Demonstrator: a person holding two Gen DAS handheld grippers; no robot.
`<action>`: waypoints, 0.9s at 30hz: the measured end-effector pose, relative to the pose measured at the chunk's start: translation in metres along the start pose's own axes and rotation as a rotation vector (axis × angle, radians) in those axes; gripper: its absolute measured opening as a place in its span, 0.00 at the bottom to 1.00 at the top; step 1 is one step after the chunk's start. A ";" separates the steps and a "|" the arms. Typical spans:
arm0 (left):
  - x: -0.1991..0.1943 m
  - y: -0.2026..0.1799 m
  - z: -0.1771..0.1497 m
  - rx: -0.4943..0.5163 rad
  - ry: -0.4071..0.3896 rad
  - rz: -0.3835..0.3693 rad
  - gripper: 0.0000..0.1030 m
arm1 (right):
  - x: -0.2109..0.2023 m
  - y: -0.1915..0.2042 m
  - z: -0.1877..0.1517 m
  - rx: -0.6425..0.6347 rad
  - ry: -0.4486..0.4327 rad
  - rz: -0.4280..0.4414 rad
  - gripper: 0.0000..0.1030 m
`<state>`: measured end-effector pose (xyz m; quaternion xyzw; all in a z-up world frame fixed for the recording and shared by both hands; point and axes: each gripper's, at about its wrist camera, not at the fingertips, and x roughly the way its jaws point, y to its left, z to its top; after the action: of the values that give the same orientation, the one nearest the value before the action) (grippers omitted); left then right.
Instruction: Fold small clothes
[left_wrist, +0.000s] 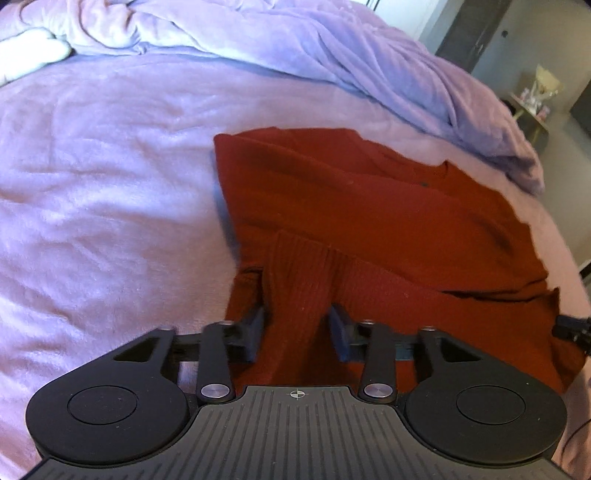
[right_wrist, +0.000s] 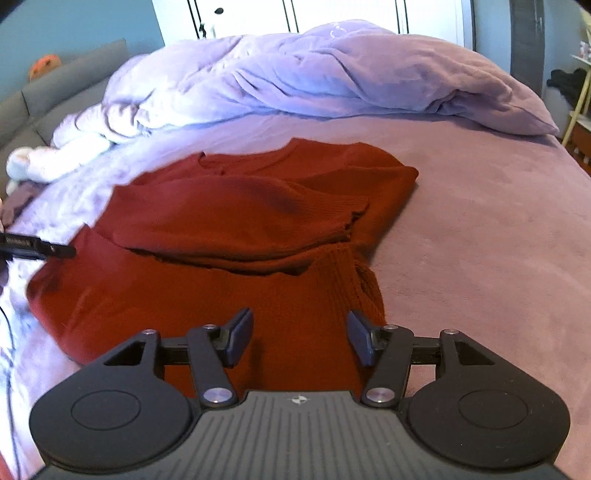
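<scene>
A rust-red knit sweater lies on the lilac bed cover, its sleeves folded in over the body. My left gripper is at the sweater's near hem with its jaws apart, and a raised fold of ribbed hem stands between them. In the right wrist view the same sweater lies ahead. My right gripper is open over the near right hem, with fabric below the fingers. The tip of the left gripper shows at the left edge there.
A crumpled lilac duvet is piled across the far side of the bed. A white soft toy lies at the far left. A grey sofa stands left of the bed. Shelving stands at the right.
</scene>
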<state>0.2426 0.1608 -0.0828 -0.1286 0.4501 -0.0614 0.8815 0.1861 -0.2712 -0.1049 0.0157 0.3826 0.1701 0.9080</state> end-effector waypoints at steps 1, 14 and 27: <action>0.000 0.000 -0.001 0.003 0.000 -0.003 0.35 | 0.003 0.000 0.000 -0.002 0.006 -0.004 0.53; -0.008 0.002 -0.007 0.004 -0.007 -0.030 0.11 | 0.006 0.003 0.014 -0.052 -0.041 -0.105 0.46; 0.002 0.007 -0.001 -0.058 -0.004 -0.068 0.23 | 0.022 -0.003 0.012 -0.034 0.002 -0.115 0.14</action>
<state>0.2424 0.1666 -0.0868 -0.1692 0.4454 -0.0779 0.8758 0.2097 -0.2656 -0.1123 -0.0219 0.3806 0.1243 0.9161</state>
